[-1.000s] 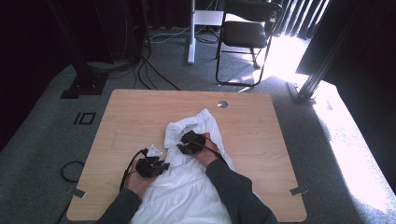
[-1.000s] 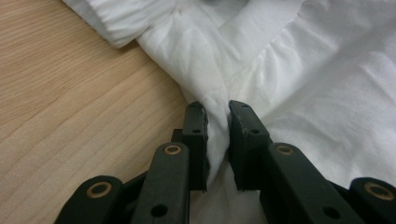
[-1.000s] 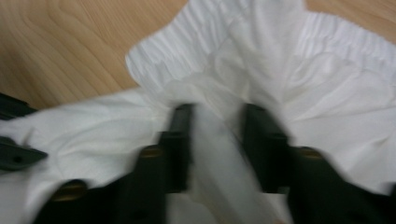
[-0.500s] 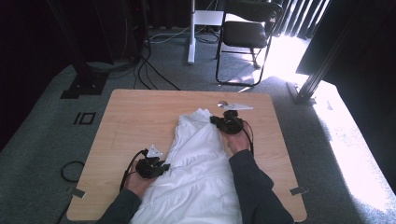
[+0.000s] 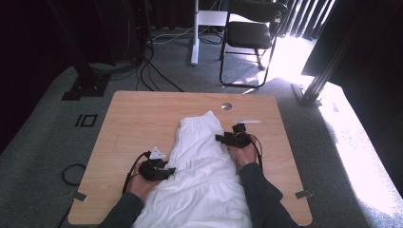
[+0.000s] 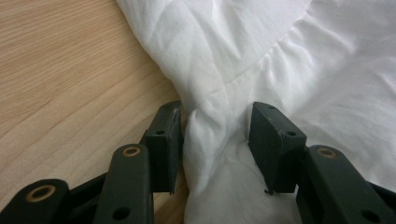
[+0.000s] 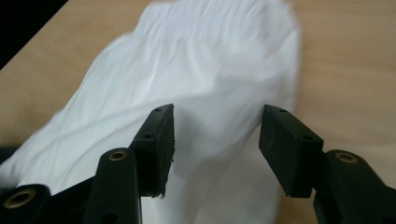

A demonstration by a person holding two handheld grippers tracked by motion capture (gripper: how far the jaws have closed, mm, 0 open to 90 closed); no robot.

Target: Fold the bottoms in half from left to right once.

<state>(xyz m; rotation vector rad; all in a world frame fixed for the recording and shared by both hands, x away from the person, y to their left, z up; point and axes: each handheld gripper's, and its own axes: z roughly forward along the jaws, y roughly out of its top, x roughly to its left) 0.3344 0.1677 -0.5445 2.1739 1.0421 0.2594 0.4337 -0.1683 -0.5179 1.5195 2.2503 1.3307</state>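
**Garment spread out flat; both grips being let go**

Since the earlier frames, the right gripper (image 5: pixel 227 137) is seen carried from the middle of the table (image 5: pixel 138 118) out to the far right edge of the white garment (image 5: pixel 204 166), and the bunched cloth is now drawn out long, waistband end pointing away from the person. The left gripper (image 5: pixel 164 171) is kept at the near left edge of the cloth.

Jaws: the left pair has just been opening; a pinched ridge of fabric (image 6: pixel 212 135) stands between the pads, brushing one side, clear of the other, so it is not clamped. The right pair has just been opening too; cloth lies blurred beyond and below it, nothing gripped.

Step judged: flattening is finished or nearly so, release under way. Next move, as judged: both grippers to be lifted clear without dragging the ridge, then fresh edges to be picked for a fold or further smoothing.

Writing: no brand, label or lettering can be read anywhere.
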